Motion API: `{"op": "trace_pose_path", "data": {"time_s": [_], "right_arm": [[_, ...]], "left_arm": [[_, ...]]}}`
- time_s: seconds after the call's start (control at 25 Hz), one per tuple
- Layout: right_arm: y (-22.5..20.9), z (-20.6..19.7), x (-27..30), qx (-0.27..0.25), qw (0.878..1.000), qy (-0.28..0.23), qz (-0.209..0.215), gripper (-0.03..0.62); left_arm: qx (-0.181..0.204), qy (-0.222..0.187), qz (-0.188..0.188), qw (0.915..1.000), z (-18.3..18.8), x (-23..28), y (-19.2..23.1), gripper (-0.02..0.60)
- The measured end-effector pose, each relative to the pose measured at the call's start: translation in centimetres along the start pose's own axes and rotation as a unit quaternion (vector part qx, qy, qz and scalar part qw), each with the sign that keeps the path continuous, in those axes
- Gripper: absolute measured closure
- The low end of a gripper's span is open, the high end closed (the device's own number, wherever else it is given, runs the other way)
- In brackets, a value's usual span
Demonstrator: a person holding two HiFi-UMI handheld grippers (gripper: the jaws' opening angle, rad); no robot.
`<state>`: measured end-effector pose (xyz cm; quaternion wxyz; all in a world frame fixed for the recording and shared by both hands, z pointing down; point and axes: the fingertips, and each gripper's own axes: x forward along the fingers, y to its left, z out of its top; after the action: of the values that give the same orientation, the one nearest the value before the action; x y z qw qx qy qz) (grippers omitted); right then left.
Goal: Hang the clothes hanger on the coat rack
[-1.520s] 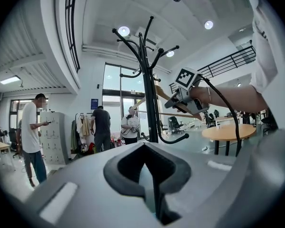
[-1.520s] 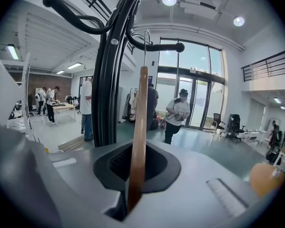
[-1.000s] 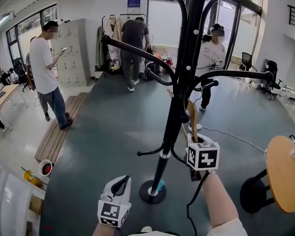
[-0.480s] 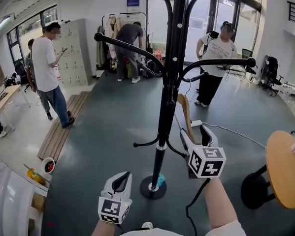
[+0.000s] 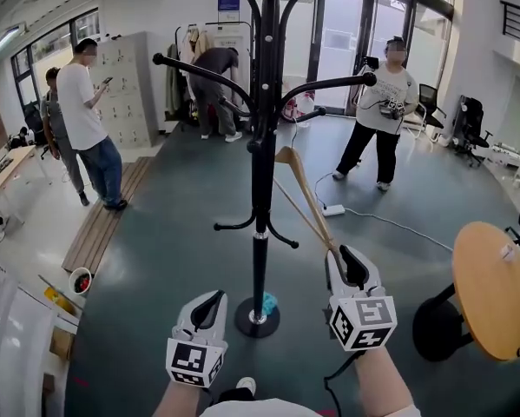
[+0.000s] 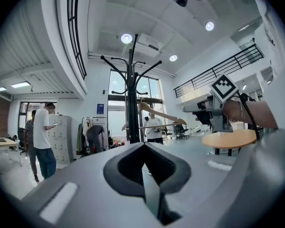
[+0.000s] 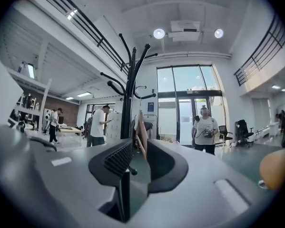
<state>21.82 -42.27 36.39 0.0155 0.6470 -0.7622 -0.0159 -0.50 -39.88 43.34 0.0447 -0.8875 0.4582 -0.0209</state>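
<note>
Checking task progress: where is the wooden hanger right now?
In the head view, right of centre, the wooden hanger is clamped in the right gripper. It slants up and left, and its top is close beside the coat rack pole.

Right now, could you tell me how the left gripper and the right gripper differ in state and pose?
The right gripper is shut on the wooden hanger; the left gripper is shut on nothing. The right gripper sits right of the coat rack, the left gripper left of its base. Both point forward.
</note>
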Motion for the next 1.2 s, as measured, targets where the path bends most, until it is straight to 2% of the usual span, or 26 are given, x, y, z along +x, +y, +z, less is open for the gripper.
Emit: {"op": "trace_pose_path", "data": {"time_s": [0.16, 0.28, 0.36, 0.56, 0.8, 0.96, 1.2], "right_arm": [[0.0, -3.3, -4.4, -0.005, 1.000, 0.031, -0.003, 0.563], [1.1, -6.3, -7.8, 0.003, 0.998, 0.054, 0.020, 0.566], [1.9, -7.9, -9.8, 0.007, 0.998, 0.062, 0.033, 0.566], [2.6, -10.7, -13.7, 0.033, 0.995, 0.077, 0.048, 0.566], [3.8, -13.0, -16.8, 0.056, 0.993, 0.090, 0.051, 0.567], [4.5, -13.0, -18.5, 0.056, 0.993, 0.088, 0.050, 0.568], [7.8, -14.4, -21.9, 0.062, 0.992, 0.103, 0.043, 0.568]], "left_arm": [[-0.015, -0.010, 0.007, 0.9998, 1.2, -2.1, -2.7, 0.581], [-0.050, -0.013, 0.002, 0.9987, 1.2, -4.3, -5.1, 0.581], [-0.060, -0.009, 0.003, 0.9981, 1.0, -5.7, -6.5, 0.581], [-0.031, 0.009, 0.016, 0.9994, 0.4, -8.6, -9.5, 0.581], [-0.028, 0.017, 0.019, 0.9993, -0.5, -11.4, -10.8, 0.581], [-0.027, 0.018, 0.016, 0.9994, -0.6, -13.0, -11.2, 0.581], [-0.018, 0.025, 0.002, 0.9995, -1.5, -17.3, -11.6, 0.581]]}}
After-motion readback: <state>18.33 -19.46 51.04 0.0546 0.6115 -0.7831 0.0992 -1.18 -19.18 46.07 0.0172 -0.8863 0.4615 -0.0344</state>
